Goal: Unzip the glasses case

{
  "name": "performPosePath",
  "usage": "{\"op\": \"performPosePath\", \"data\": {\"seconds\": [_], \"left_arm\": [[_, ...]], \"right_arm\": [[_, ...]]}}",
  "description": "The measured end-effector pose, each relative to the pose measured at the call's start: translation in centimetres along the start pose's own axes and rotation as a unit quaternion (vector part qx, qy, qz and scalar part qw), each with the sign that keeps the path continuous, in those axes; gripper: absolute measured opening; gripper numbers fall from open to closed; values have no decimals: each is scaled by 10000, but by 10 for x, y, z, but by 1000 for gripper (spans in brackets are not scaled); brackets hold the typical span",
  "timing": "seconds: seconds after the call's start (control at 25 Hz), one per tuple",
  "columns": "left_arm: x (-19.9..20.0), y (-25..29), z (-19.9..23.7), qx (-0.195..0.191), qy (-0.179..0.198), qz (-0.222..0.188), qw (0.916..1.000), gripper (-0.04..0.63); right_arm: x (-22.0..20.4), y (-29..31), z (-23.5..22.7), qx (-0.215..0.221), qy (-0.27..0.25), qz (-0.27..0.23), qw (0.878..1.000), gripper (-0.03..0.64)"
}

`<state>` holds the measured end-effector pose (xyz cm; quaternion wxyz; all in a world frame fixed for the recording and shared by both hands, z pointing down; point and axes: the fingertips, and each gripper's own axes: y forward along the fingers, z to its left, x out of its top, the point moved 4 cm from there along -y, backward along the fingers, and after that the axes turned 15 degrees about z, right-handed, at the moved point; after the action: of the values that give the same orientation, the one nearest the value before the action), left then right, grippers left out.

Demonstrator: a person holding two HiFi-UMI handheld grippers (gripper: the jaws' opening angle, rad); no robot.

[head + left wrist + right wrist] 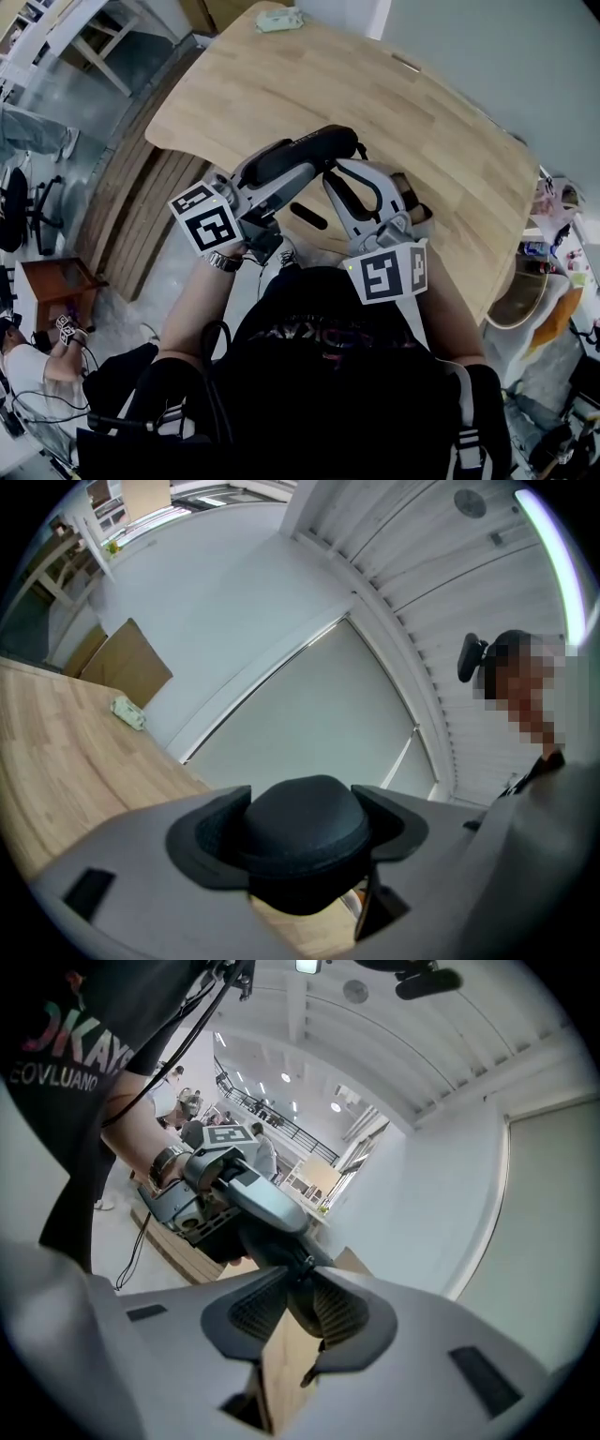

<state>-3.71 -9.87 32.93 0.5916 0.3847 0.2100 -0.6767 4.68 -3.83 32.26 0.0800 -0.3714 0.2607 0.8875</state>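
The left gripper (pixel 302 834) is clamping the black glasses case (pixel 305 150) across its rounded end, with its fingers spread wide around it. It is holding the case above the wooden table (pixel 375 103) and pointing toward 2 o'clock. The right gripper (pixel 302 1279) is reaching in toward 11 o'clock, its fingers sitting almost together and their tips pinching the small zipper pull (pixel 307 1262).
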Motion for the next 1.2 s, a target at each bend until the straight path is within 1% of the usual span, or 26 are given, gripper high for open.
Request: {"op": "performPosePath", "data": {"seconds": [0.08, 0.16, 0.32, 0.48, 0.6, 0.76, 0.88, 0.92, 0.96, 1.0, 1.04, 1.08, 1.12, 1.16, 1.2], "left_arm": [[-2, 0, 1, 65, 20, 38, 10000, 344], [-4, 1, 2, 105, 6, 69, 9999, 344], [-5, 1, 4, 97, -72, 39, 9999, 344], [-7, 4, 6, 113, -65, 80, 9999, 344], [-11, 8, 6, 71, -108, 152, 9998, 344], [-17, 12, 5, -49, -249, 307, 9992, 344], [-19, 12, 5, 17, -216, 327, 9992, 344], [-18, 10, 6, 125, -127, 267, 9995, 344], [-16, 9, 6, 288, 58, 186, 9994, 344], [-14, 7, 4, 486, 356, 108, 9981, 344], [-12, 5, 1, 690, 731, 53, 9949, 344], [-11, 3, -2, 865, 1093, 26, 9902, 344], [-11, 2, -6, 979, 1358, 23, 9859, 344], [-11, 2, -8, 1017, 1494, 27, 9835, 344], [-11, 2, -10, 997, 1528, 30, 9832, 344]], "right_arm": [[1, 0, -1, 23, 85, -32, 10000, 87], [2, -1, -1, 28, 159, -65, 9998, 54], [0, -2, -6, -26, 372, -119, 9992, 41], [-3, -2, -10, 14, 624, -167, 9979, 40], [-5, -2, -8, 112, 600, -183, 9980, 40], [-6, -2, -8, 41, 386, -89, 9992, 40], [-7, -2, -6, 130, 342, -25, 9993, 40], [-7, -3, -5, 206, 411, -47, 9989, 39], [-7, -4, -4, 349, 516, -72, 9980, 32], [-6, -5, -4, 554, 680, -115, 9961, 23], [-6, -5, -4, 769, 904, -199, 9927, 23], [-5, -5, -6, 932, 1137, -316, 9886, 23], [-5, -5, -8, 1019, 1319, -433, 9851, 23], [-5, -6, -11, 1043, 1422, -518, 9830, 23], [-6, -6, -13, 1029, 1445, -553, 9826, 23]]}}
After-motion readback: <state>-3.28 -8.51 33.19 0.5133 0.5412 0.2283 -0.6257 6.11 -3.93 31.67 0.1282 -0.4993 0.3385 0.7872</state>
